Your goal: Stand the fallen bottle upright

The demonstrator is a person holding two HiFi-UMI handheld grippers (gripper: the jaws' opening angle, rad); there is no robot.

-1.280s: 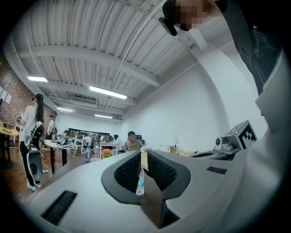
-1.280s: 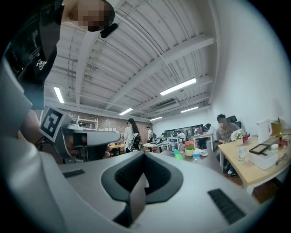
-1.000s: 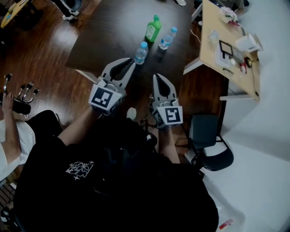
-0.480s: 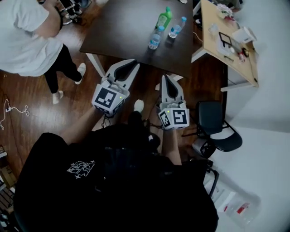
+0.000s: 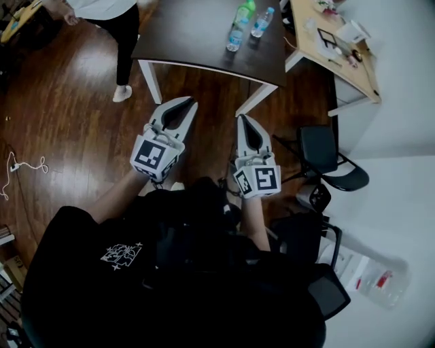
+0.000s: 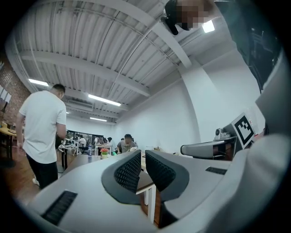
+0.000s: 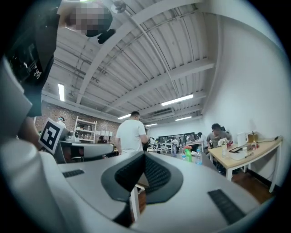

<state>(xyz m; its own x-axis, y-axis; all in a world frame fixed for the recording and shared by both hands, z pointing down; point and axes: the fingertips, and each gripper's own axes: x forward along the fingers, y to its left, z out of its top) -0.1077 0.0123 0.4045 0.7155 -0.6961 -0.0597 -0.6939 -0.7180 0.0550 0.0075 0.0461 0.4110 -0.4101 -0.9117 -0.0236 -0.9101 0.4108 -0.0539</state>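
Observation:
Three bottles stand upright on the dark table (image 5: pixel 190 37) at the top of the head view: a green one (image 5: pixel 245 9) and two clear ones (image 5: pixel 235 38) (image 5: pixel 262 21). None lies on its side. The right gripper view shows the green bottle (image 7: pixel 188 154) and a clear bottle (image 7: pixel 198 156) far ahead. My left gripper (image 5: pixel 186 102) (image 6: pixel 142 155) and right gripper (image 5: pixel 242 117) (image 7: pixel 144 157) are side by side over the wood floor, short of the table. Both point level at the table, shut and with nothing in them.
A person in a white shirt (image 5: pixel 109 10) (image 6: pixel 43 127) (image 7: pixel 131 134) stands at the table's left end. A light wood desk (image 5: pixel 340 54) with clutter is at the upper right. A black chair (image 5: pixel 326 160) stands to the right of my right gripper.
The table and bottles have slid toward the top edge and shrunk as I drew back from them. More floor now lies ahead of both grippers. The person in white moved to the upper left.

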